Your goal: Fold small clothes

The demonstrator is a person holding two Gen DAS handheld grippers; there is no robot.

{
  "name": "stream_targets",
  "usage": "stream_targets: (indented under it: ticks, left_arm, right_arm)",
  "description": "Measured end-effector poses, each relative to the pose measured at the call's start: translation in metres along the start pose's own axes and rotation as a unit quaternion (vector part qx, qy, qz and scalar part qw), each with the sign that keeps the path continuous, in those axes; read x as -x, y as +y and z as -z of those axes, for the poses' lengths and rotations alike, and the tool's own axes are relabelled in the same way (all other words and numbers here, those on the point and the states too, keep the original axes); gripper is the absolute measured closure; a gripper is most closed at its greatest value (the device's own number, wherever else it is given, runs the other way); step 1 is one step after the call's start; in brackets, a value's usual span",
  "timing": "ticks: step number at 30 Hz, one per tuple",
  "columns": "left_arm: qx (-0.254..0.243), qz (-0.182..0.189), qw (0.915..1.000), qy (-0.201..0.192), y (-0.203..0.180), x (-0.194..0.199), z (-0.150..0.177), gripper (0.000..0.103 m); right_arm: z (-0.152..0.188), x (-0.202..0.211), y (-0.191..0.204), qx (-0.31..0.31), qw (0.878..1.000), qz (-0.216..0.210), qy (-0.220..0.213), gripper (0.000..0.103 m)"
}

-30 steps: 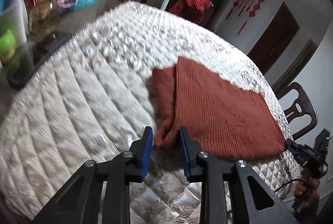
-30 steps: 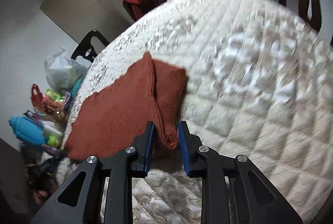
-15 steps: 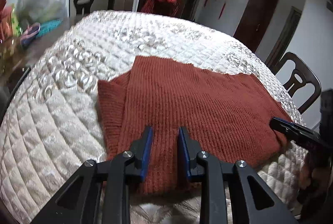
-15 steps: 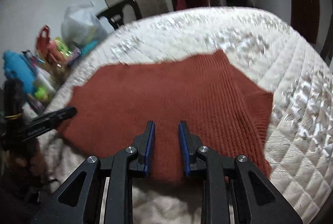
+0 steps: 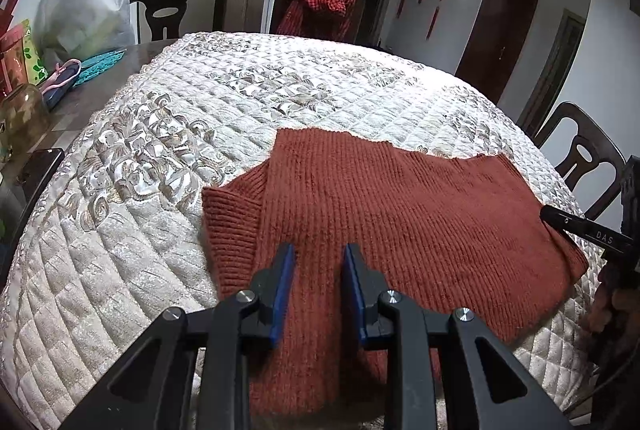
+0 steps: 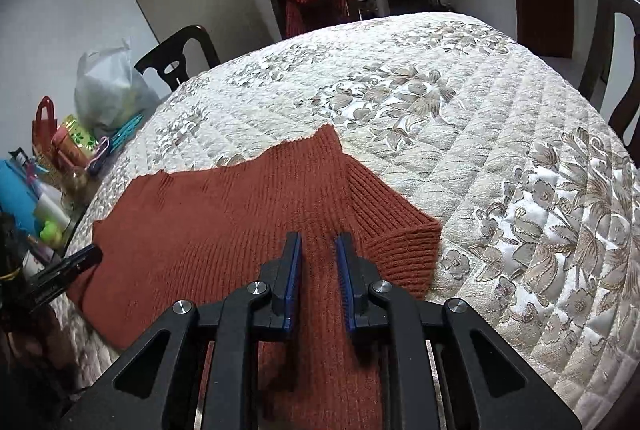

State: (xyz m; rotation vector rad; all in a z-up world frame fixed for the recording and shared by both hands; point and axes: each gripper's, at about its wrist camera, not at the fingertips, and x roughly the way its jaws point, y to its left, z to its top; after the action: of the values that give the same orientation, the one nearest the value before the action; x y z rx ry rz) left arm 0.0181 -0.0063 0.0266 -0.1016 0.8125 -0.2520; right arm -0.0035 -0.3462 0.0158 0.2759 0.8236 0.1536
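A rust-red ribbed knit garment [image 5: 400, 214] lies spread flat on the quilted cream tablecloth [image 5: 168, 134], with a sleeve folded in at each side. My left gripper [image 5: 318, 254] is open above the garment's near left part, its blue pads apart with nothing between them. My right gripper [image 6: 318, 242] is open above the garment [image 6: 224, 214] near its right folded sleeve [image 6: 396, 230]. The right gripper's tip also shows in the left wrist view [image 5: 580, 230], and the left gripper's tip in the right wrist view [image 6: 68, 266].
Dark wooden chairs [image 5: 580, 158] ring the table; one at the back carries a red checked cloth [image 5: 320, 6]. A white plastic bag [image 5: 84, 6], jars, bottles and small items [image 6: 48, 166] crowd the table's left side beyond the cloth's edge.
Both grippers let go of the garment's folded edges and drew back toward the near side. The garment now lies flat and spread between them.
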Motion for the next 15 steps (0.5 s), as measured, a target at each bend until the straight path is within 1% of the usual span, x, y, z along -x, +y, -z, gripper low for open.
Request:
stream_targets:
  ticks: [4,6,8,11,13,15]
  left_arm:
    - [-0.007,0.0,0.9999,-0.011,-0.003,0.002,-0.009,0.075]
    - [-0.001,-0.003,1.0,-0.004,0.0,-0.008,-0.014,0.075]
    - [0.008,-0.011,0.9999,0.009,0.006,-0.019,-0.015,0.075]
    - [0.009,-0.005,0.9999,0.004,0.008,-0.018,-0.014,0.075]
    - [0.012,-0.002,0.9999,0.003,0.009,-0.017,-0.014,0.075]
    - [0.009,-0.006,0.9999,0.002,0.008,-0.014,-0.014,0.075]
  right_arm:
    - [-0.004,0.0,0.008,0.013,1.0,0.003,-0.006,0.086]
    - [-0.008,-0.008,0.004,0.006,1.0,0.01,0.003,0.086]
    - [-0.01,-0.014,-0.004,-0.008,1.0,0.003,0.007,0.086]
    - [-0.012,-0.013,-0.006,-0.007,1.0,0.015,0.001,0.086]
    - [-0.012,-0.012,-0.007,-0.01,1.0,0.016,0.002,0.086]
    - [-0.012,-0.007,-0.002,-0.006,1.0,0.018,-0.002,0.086]
